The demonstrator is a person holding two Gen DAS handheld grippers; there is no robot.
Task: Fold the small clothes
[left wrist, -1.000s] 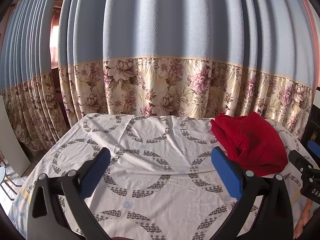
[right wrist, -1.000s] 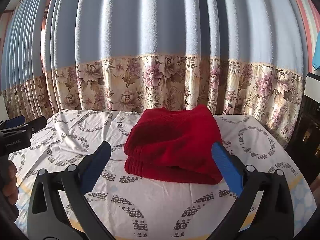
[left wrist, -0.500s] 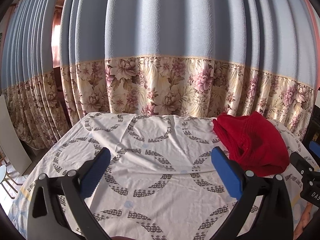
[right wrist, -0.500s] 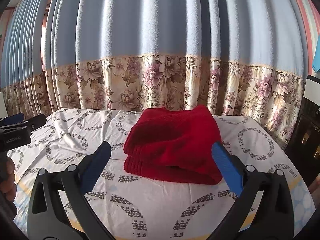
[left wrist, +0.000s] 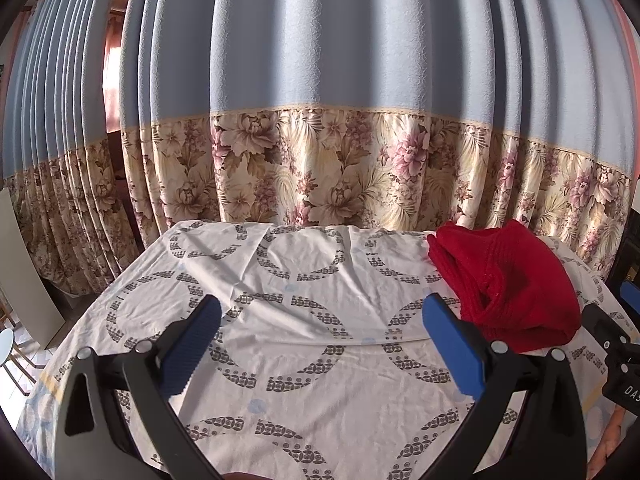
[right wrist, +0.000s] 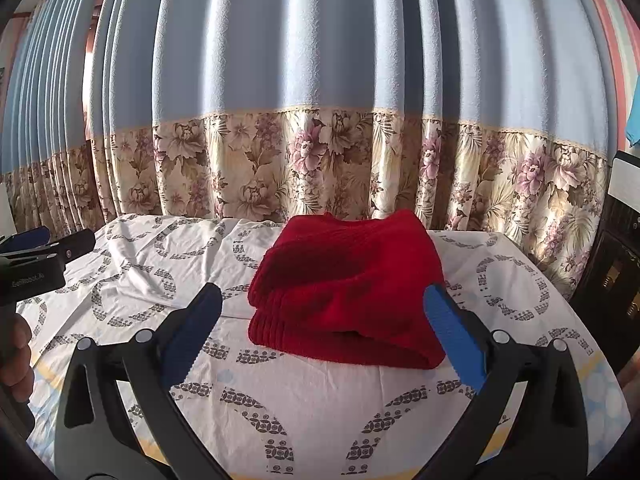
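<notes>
**One red knit, folded, and two grippers standing off it**

There is a single garment on the table: a red knitted sweater [right wrist: 346, 288], already folded into a thick, squarish bundle. Its longer side runs left to right across the table as seen from the right gripper's camera, with the ribbed, doubled-over edge turned toward the near side and the looser top layer humped toward the curtain [right wrist: 320, 80]. It lies on the patterned sheet [right wrist: 320, 400], toward the far right part of the table and close to the curtain's floral border.

Two grippers are in the room, one in each hand. The right gripper [right wrist: 322, 330] sits directly in front of the sweater, its blue pads [right wrist: 454, 336] spread wide apart so the bundle shows between them; the pads hang short of the cloth and hold nothing. The left gripper [left wrist: 320, 340] is over the bare middle of the sheet with its fingers equally wide and nothing between them; from its camera the sweater [left wrist: 508, 284] lies off to the right, beyond its right pad. A hand [right wrist: 16, 356] grips the left tool's handle at the left edge of the right camera's view.

The sheet is rumpled, with a crease running across its middle.
</notes>
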